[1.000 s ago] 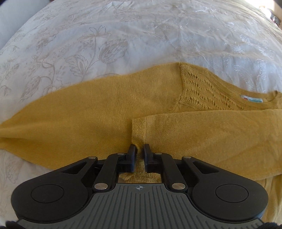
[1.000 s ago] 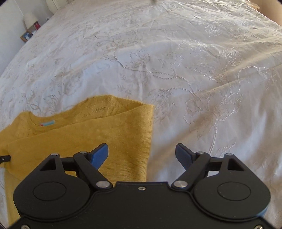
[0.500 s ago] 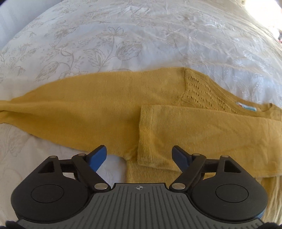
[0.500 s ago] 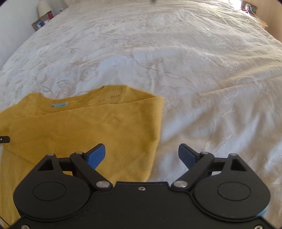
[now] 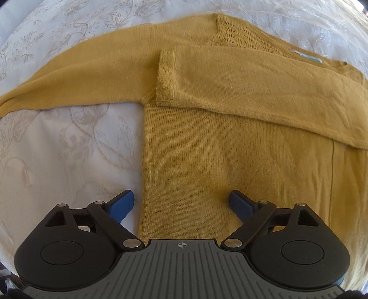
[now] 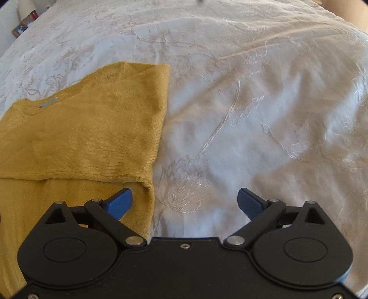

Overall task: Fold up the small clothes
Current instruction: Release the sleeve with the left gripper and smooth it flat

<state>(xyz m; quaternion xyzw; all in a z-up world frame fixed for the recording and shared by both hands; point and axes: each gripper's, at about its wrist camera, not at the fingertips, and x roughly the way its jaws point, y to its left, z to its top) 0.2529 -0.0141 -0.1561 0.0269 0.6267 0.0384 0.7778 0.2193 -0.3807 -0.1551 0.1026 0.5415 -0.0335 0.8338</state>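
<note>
A mustard-yellow knit sweater (image 5: 207, 147) lies flat on the bed. One sleeve (image 5: 241, 80) is folded across its chest; the other sleeve (image 5: 76, 71) stretches out to the left. My left gripper (image 5: 181, 202) hovers over the sweater's left side edge, its jaws still opening, pads clear of the cloth. In the right wrist view the sweater (image 6: 80, 138) fills the left half, folded edge running down the middle. My right gripper (image 6: 185, 200) straddles that right edge, jaws opening wide, gripping nothing.
A white embroidered bedspread (image 6: 264, 103) covers the whole bed around the sweater. A small framed picture and a lamp base (image 6: 25, 16) stand on a nightstand at the far left corner.
My left gripper let go of the folded sleeve's cuff, opened wide and drew back down the sweater's body. My right gripper widened and slid back along the right edge.
</note>
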